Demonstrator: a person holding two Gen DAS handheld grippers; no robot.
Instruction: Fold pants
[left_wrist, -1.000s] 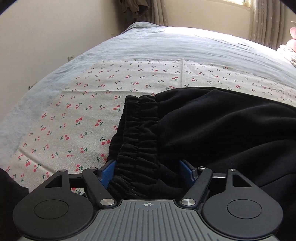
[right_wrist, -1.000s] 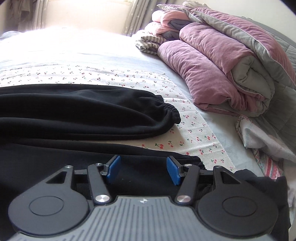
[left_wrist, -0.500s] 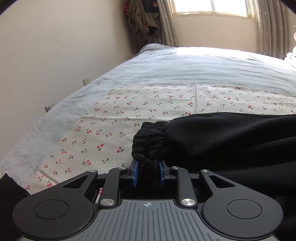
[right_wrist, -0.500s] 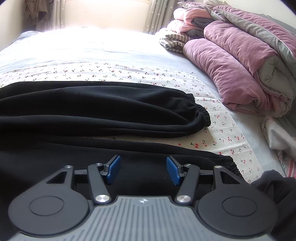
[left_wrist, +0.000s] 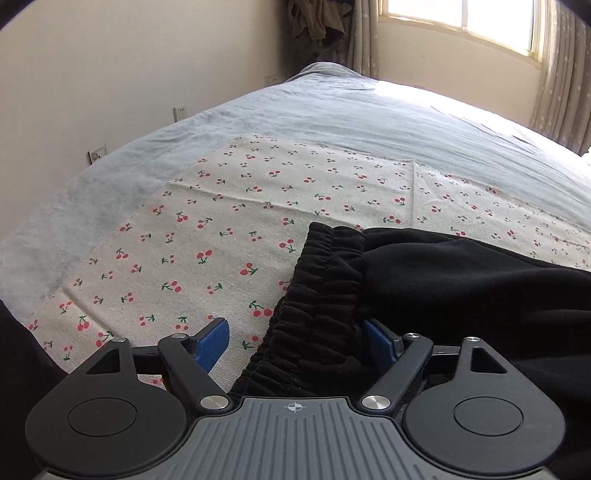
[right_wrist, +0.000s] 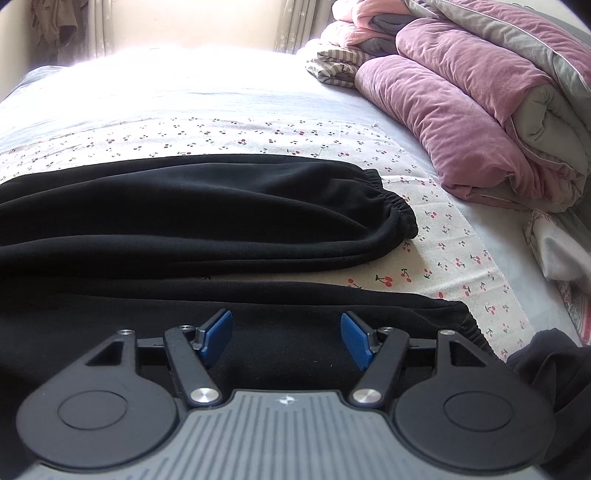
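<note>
Black pants (left_wrist: 443, 288) lie on a cherry-print cloth (left_wrist: 221, 229) on the bed. Their gathered elastic waistband (left_wrist: 317, 295) runs between the blue pads of my left gripper (left_wrist: 295, 341), which is open around it. In the right wrist view the two legs (right_wrist: 207, 214) lie side by side, cuffs to the right. The far cuff (right_wrist: 399, 218) is in plain sight. My right gripper (right_wrist: 286, 338) is open and empty just above the near leg (right_wrist: 258, 306), close to its cuff (right_wrist: 469, 325).
A folded purple and grey quilt (right_wrist: 480, 122) and stacked bedding sit at the right of the bed. White cloth (right_wrist: 554, 247) lies at the right edge, dark fabric (right_wrist: 546, 362) at the lower right. A wall (left_wrist: 110, 74) runs along the left, a window (left_wrist: 461, 18) beyond.
My left gripper closed on the waistband half a second ago and has since opened, with the waistband still between its pads. The right gripper stayed open and shifted a little over the near leg.
</note>
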